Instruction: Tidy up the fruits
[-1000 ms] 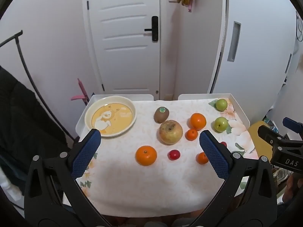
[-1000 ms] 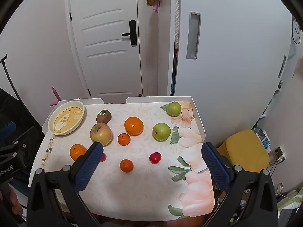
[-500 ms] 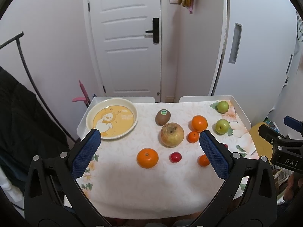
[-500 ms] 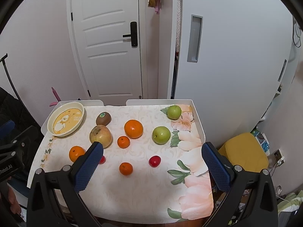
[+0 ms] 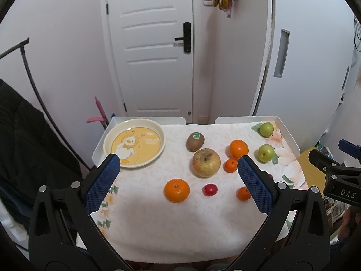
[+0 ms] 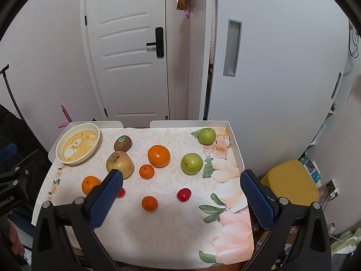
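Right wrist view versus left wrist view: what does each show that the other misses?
Only the right wrist view shows the second red fruit in full; in the left view a finger nearly hides it. It also shows the floral right end of the tablecloth. Only the left wrist view shows the near red fruit unobstructed. Both show the empty plate, kiwi, large apple, two green apples and four oranges, and both grippers open.

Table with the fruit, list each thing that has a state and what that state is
Left hand-held gripper: open, holding nothing.
Right hand-held gripper: open, holding nothing.
Plate: upright, no fruit in it.
Kiwi: sticker still on.
Door: closed.
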A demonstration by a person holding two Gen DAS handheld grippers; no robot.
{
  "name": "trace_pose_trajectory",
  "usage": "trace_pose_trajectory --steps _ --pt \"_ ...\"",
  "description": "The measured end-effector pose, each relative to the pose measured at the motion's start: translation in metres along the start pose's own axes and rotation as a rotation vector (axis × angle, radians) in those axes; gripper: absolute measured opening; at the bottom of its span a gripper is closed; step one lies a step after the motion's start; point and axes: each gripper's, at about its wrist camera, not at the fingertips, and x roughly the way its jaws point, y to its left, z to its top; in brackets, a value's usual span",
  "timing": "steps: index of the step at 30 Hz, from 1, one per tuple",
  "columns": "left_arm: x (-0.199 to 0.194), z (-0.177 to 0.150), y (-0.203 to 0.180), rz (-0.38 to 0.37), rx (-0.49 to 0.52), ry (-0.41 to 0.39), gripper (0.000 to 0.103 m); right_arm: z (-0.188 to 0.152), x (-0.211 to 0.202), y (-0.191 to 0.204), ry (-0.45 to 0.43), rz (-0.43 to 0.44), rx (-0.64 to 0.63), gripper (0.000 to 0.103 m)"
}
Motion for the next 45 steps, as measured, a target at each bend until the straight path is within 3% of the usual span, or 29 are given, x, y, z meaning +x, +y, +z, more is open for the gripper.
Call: trace_pose_trajectory --steps 45 --pt "-0.0008 -0.0026 -0.0040 0.010 0.002 -0.014 0.103 0.0023 0.0008 -0.0002 -0.006 0.007 0.005 0.103"
